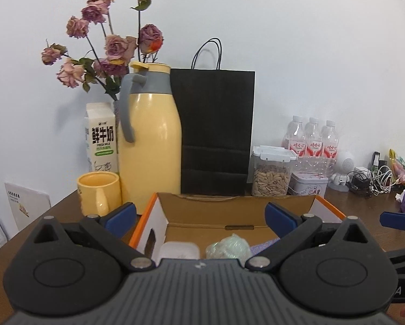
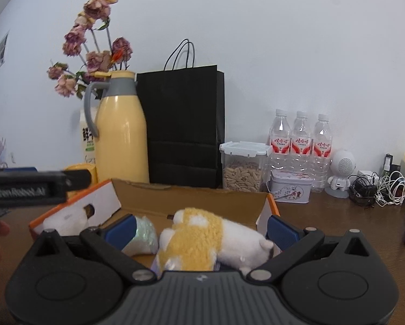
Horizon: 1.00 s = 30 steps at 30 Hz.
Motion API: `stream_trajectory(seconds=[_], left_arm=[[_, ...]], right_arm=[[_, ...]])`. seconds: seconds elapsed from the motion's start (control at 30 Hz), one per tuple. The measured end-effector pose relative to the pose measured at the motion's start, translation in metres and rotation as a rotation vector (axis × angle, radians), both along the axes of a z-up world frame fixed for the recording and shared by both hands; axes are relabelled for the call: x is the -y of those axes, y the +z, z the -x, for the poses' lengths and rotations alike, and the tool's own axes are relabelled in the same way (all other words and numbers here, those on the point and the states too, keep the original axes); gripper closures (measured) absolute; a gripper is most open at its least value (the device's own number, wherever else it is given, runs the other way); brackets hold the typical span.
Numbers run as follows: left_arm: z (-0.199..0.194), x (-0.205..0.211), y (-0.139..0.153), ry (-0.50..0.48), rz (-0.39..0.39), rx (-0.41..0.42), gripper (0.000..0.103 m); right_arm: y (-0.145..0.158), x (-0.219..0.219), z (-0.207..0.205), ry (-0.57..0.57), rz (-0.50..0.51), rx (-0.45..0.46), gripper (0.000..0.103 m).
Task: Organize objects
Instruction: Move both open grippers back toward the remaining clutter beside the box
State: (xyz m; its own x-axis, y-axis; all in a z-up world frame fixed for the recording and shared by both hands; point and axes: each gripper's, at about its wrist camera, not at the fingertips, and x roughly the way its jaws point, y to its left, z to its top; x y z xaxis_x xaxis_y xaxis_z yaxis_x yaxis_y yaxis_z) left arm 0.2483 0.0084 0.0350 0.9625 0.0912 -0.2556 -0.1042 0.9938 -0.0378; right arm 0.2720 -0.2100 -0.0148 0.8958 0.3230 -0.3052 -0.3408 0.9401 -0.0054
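Observation:
An open cardboard box point(image 1: 229, 205) with orange edges sits on the brown table in front of me. In the left wrist view it holds a white lidded tub point(image 1: 178, 249), a pale green crinkly bundle point(image 1: 228, 246) and a bit of lavender cloth point(image 1: 262, 246). My left gripper point(image 1: 201, 216) hovers open over the box's near side, holding nothing. In the right wrist view a yellow and white plush toy point(image 2: 202, 241) lies in the box point(image 2: 188, 192) between the spread fingers of my open right gripper point(image 2: 201, 230). The green bundle point(image 2: 144, 233) lies left of the toy.
Behind the box stand a yellow thermos jug point(image 1: 148, 140), a yellow mug point(image 1: 98, 192), a milk carton point(image 1: 101, 138), a black paper bag point(image 1: 216, 130), a seed jar point(image 1: 271, 173), a tin point(image 1: 308, 185), three water bottles point(image 2: 301, 140), a small white speaker figure point(image 2: 340, 170) and tangled cables point(image 2: 378, 187).

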Motion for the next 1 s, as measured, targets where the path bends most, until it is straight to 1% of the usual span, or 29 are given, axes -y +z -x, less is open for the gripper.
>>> stream_trajectory(seconds=[0.13,0.3,0.47,0.6,0.67,0.8,1.0], left_arm=[[0.016,-0.007,-0.003,-0.012,-0.003,-0.012,0.0],[0.036,-0.012,-0.017,-0.03,-0.021,-0.047,0.0],[0.055,-0.018,-0.029,-0.032,-0.038,-0.074,0.0],[0.068,-0.022,-0.04,-0.027,-0.041,-0.102,0.0],[0.072,-0.025,-0.046,-0.031,-0.033,-0.123,0.0],[0.075,-0.025,-0.056,-0.021,-0.045,-0.166,0.0],[0.079,-0.026,-0.058,-0.012,-0.041,-0.16,0.0]], right_arm=[[-0.001,0.0,0.016,0.014,0.026,0.009,0.0],[-0.004,0.001,0.036,0.04,0.046,0.018,0.0],[-0.011,0.005,0.051,0.061,0.061,-0.002,0.0],[-0.018,0.009,0.062,0.057,0.067,-0.019,0.0],[-0.021,0.012,0.066,0.053,0.062,-0.032,0.0],[-0.027,0.015,0.072,0.055,0.049,-0.052,0.0],[-0.036,0.013,0.08,0.047,0.066,-0.082,0.0]])
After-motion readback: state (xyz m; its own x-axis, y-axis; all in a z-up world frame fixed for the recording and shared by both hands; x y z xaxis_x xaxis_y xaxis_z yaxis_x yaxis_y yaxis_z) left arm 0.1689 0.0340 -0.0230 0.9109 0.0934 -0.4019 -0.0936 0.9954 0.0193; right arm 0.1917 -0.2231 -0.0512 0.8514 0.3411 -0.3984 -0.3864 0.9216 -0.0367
